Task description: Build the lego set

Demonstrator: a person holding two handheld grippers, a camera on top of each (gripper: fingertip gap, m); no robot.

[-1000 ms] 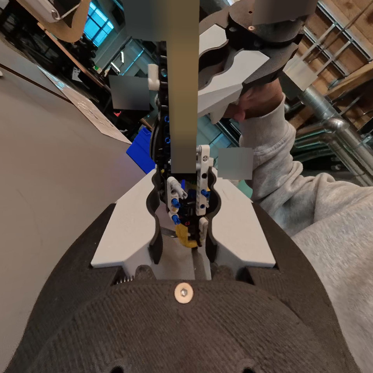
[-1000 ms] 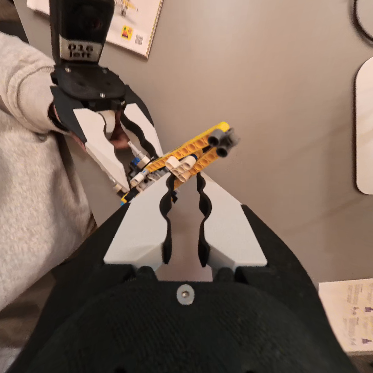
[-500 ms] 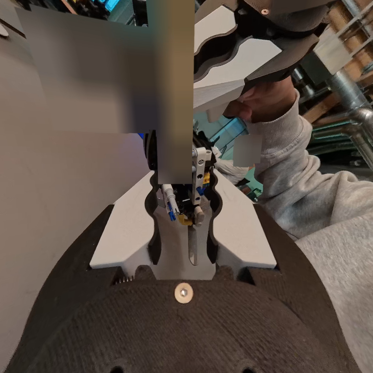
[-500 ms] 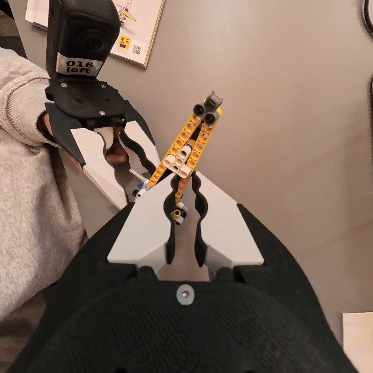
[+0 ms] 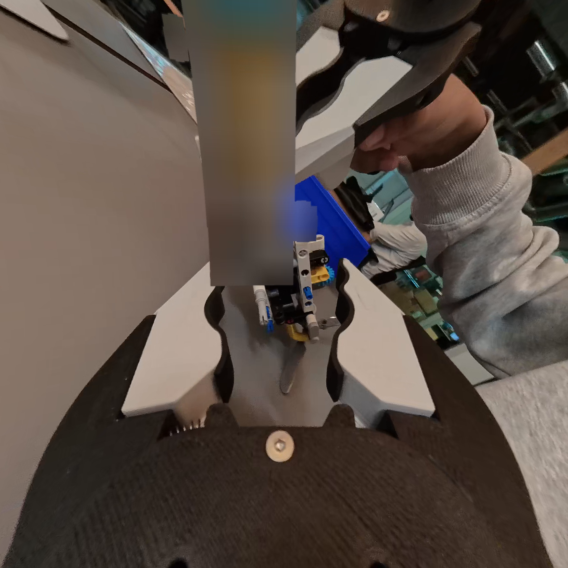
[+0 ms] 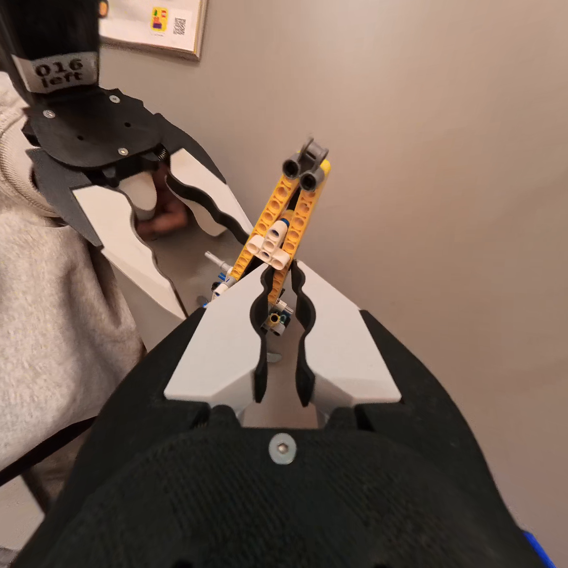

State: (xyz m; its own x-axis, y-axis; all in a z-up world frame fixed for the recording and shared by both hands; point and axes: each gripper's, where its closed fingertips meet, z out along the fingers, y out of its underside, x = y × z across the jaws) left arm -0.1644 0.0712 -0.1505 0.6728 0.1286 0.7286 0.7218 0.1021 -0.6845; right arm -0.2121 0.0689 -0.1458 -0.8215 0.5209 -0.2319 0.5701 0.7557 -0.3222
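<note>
The right gripper [image 6: 279,270] has its jaws drawn close on the lower part of the Lego assembly [image 6: 287,215], pinching the twin yellow beams just below the white connector [image 6: 270,247]. From that grip the beams rise away to a grey connector [image 6: 309,163] at the far end, all of it held off the grey table [image 6: 430,153].

The left gripper [image 5: 278,307] stands wide open. In its own view the assembly's lower end, with a white beam [image 5: 304,276], black and blue pins and a yellow curved piece [image 5: 296,335], sits between the fingers with a gap on either side, so it holds nothing. Seen from the right wrist, it lies just to the left of the assembly.

The risk, as I judge it, lies in the single narrow pinch. The assembly is long and weighted away from the grip, so it could pivot or slide between the wavy pads. If the left gripper shuts on the protruding pins or the thin white axle [image 6: 215,258] beside the assembly, it could pop them loose or lever the beams apart. An instruction booklet [image 6: 153,27] lies well beyond the assembly.
</note>
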